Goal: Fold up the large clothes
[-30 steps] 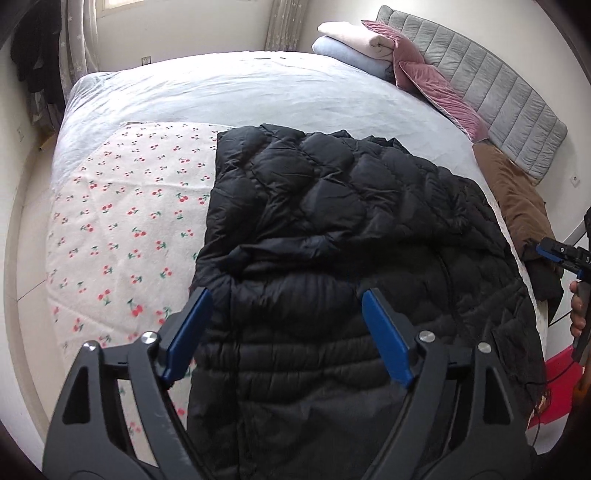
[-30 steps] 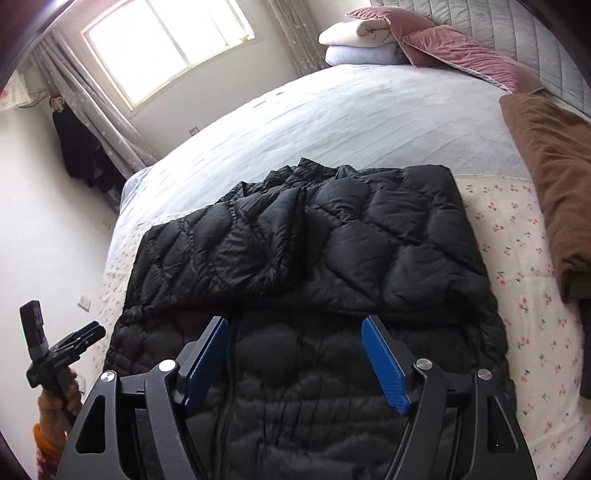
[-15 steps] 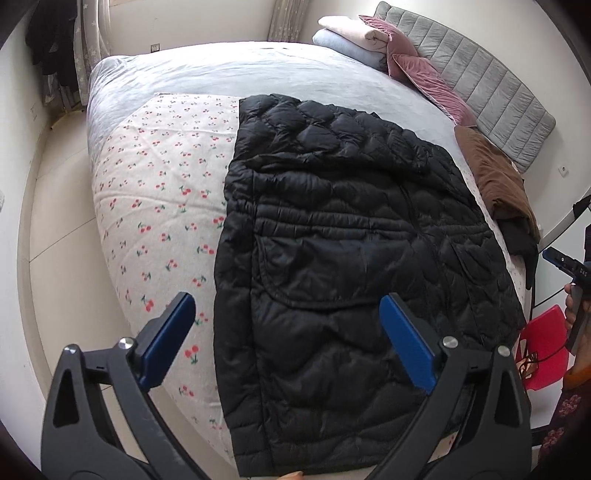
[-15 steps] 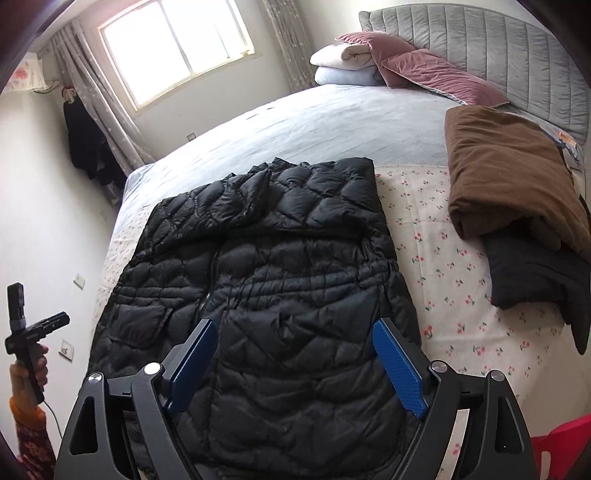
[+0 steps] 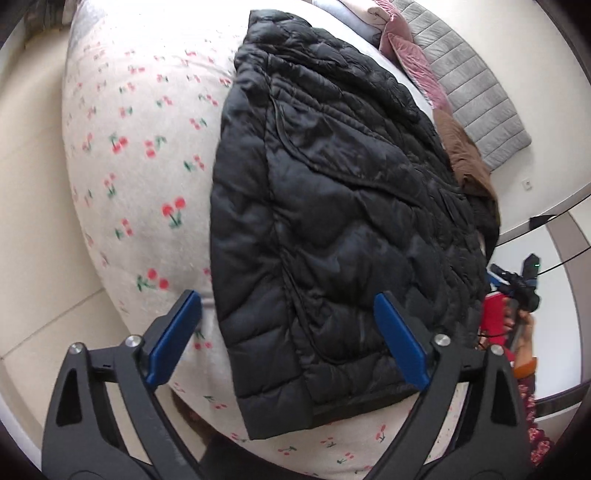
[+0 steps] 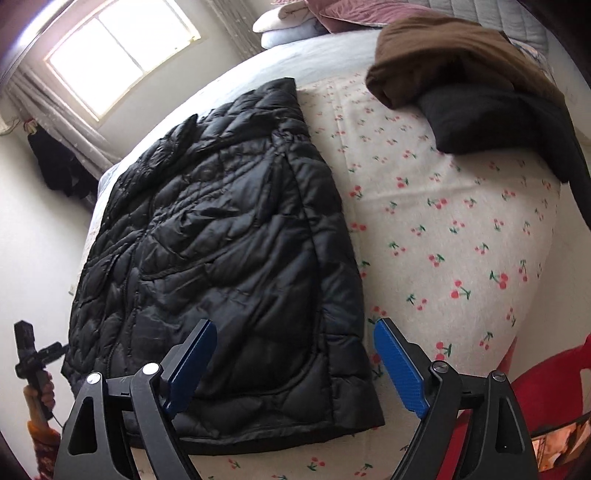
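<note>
Left tongs [image 5: 288,336] and right tongs [image 6: 293,363] wide apart, empty, above black puffer jacket [image 6: 221,258] hem corners; slick padding may slip from shallow grip.

A glossy black quilted puffer jacket [image 6: 221,240], stitched in wavy and diamond panels, covers a cream bedspread [image 6: 443,229] printed with red cherries on green stems. At the far right a brown garment [image 6: 443,51] lies over a matte black garment [image 6: 498,122]. Beyond them, dusty-pink velvet pillows [image 5: 413,55] lean on a grey channel-stitched headboard [image 5: 476,85], with white and pale-blue folded bedding [image 6: 288,27] beside them. A pale grey-blue sheet [image 6: 332,48] spans the far bed. Both tools are black with bright blue finger pads: left gripper [image 5: 288,336], right gripper [image 6: 295,365]. A red chair [image 6: 546,384] shows near right; dark clothing [image 6: 62,166] hangs by sheer off-white curtains [image 6: 55,118].
</note>
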### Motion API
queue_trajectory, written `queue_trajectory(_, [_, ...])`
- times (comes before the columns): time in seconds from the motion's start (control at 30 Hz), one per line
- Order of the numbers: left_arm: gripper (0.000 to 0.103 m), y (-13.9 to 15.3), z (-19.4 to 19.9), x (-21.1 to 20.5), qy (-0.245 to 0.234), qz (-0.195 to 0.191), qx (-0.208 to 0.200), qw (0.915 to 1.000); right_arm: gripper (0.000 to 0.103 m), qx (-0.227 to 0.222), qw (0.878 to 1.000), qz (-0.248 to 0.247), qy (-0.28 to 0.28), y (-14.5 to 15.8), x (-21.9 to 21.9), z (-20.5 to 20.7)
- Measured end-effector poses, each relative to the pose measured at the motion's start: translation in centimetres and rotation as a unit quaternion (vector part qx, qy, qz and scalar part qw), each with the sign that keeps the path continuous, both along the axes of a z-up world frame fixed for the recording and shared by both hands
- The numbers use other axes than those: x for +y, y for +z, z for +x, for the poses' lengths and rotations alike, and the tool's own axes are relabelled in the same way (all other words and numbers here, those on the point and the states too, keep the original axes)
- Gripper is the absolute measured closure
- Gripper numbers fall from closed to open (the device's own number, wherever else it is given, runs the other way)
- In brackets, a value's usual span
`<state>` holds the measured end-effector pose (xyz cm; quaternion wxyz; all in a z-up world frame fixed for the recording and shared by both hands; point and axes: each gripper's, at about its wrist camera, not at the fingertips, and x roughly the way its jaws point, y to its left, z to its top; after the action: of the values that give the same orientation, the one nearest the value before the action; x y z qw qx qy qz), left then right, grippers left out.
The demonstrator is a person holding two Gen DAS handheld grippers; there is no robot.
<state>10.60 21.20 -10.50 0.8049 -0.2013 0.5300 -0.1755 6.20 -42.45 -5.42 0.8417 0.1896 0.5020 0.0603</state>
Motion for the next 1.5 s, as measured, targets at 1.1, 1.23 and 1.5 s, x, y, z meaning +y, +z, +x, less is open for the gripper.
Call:
queue_trajectory(1.1, [0.094,16.4,-13.6,-1.6,-0.049,-0.116,-0.266,0.9556,0.095,-0.244,0.963,0.079,0.083,13.3,5.5,-11.4])
queue_trajectory(1.23, [0.094,20.1,-16.8,-0.1,-0.034,-0.122,-0.319,0.9392,0.095,-0.299,0.948,0.078,0.073,17.6,5.1,-14.5])
queue_trajectory(1.5, [0.093,23.1,-18.7,1.4,-0.015,-0.111,-0.36,0.926,0.095,-0.346,0.936,0.037,0.046,22.2,4.7,-16.5])
